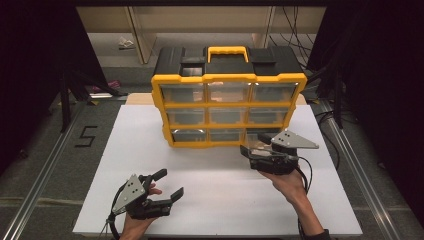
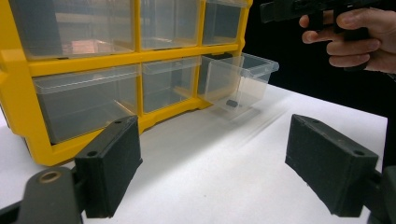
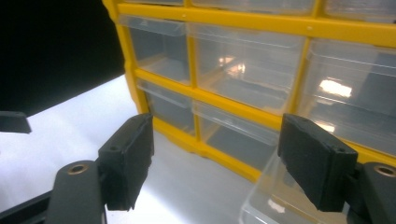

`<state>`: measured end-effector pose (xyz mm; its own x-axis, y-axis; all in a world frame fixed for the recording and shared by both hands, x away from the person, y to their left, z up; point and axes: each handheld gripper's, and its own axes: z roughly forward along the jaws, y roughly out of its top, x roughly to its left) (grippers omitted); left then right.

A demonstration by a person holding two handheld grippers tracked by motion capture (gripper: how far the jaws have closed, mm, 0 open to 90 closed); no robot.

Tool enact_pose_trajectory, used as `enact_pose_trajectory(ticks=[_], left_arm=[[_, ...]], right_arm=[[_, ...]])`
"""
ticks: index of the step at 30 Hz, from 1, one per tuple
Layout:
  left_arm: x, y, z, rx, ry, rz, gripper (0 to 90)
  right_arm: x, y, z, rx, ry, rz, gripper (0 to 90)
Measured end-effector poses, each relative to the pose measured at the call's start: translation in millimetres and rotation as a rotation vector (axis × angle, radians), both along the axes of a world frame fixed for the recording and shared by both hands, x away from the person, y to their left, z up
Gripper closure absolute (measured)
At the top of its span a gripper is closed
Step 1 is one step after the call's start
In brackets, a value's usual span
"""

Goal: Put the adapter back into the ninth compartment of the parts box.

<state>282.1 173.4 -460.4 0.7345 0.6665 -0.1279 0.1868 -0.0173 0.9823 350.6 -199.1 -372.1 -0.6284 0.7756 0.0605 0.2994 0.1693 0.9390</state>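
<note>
Left gripper (image 1: 169,186) sits nearest the camera at the front edge of the white table (image 1: 150,150), jaws wide apart, nothing between them. In the left gripper view its pads (image 2: 112,168) hover over bare tabletop, pointing toward the organizer.

Right gripper (image 1: 248,151) is just in front of the bottom-right drawer (image 2: 238,81), jaws spread wide, gripping nothing. In the right gripper view the drawer's clear rim (image 3: 261,196) lies below and between the two pads; no pad is pressing on it.

That drawer is pulled partway out of the yellow organizer (image 1: 227,77), bottom row, right column as seen from the high view. It is clear plastic with a small dark item (image 2: 232,103) lying on its floor, too small to identify.

The other eight drawers sit flush in their slots. The organizer stands upright at the far middle of the table, with a black top and yellow carry handle (image 1: 228,50).

A hand (image 2: 355,37) holds the right gripper's grip at the upper right of the left gripper view, well apart from the left gripper.
</note>
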Motion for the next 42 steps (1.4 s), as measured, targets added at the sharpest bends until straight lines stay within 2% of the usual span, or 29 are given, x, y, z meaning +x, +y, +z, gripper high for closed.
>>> enact_pose_trajectory(ticks=[9, 42], left_arm=[[0.2, 0.1, -0.1, -0.005, 0.002, -0.001, 17.6], [0.0, 0.1, 0.2, -0.008, 0.002, -0.004, 17.4]], right_arm=[[-5.7, 8.0, -0.2, 0.02, -0.011, 0.036, 22.6], [-24.4, 22.0, -11.1, 0.049, -0.043, 0.105, 18.8]])
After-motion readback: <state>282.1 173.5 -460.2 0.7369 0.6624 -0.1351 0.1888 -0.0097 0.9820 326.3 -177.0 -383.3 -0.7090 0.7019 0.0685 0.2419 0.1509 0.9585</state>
